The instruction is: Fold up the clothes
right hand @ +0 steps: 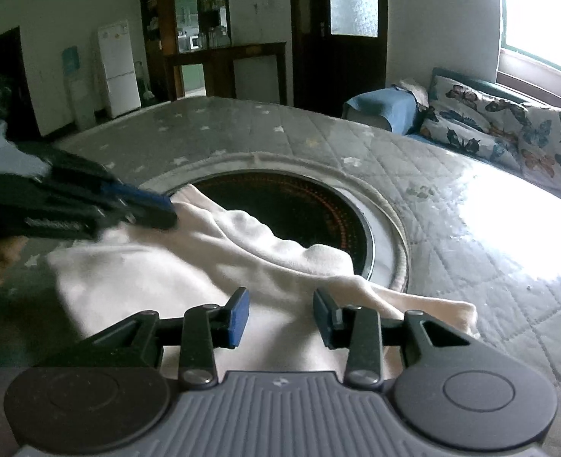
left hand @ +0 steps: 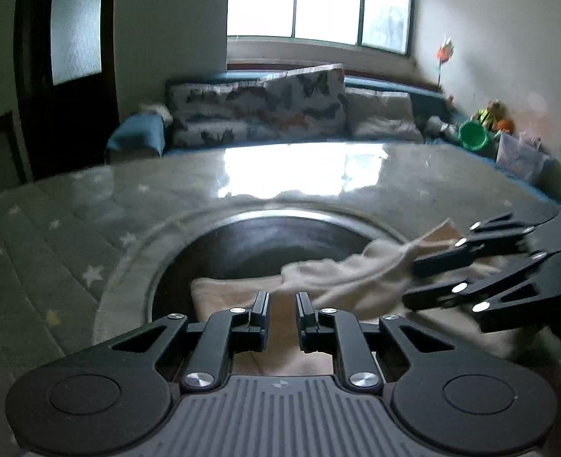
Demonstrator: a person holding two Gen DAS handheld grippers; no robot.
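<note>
A cream garment (right hand: pixel 189 278) is seen lying rumpled on a quilted, star-patterned counter (right hand: pixel 451 236), partly draped over its round dark inset (right hand: pixel 303 209). The left gripper (left hand: pixel 283 306) is held with jaws narrowly parted, the right gripper (right hand: pixel 280 314) with jaws spread; nothing is pinched.

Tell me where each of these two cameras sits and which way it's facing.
Left wrist: on the left gripper, angled down across the cream cloth toward the window; the right gripper shows.
Right wrist: on the right gripper, facing the fridge; the left gripper shows.
Shared: cloth, round black inset, butterfly cushions.
</note>
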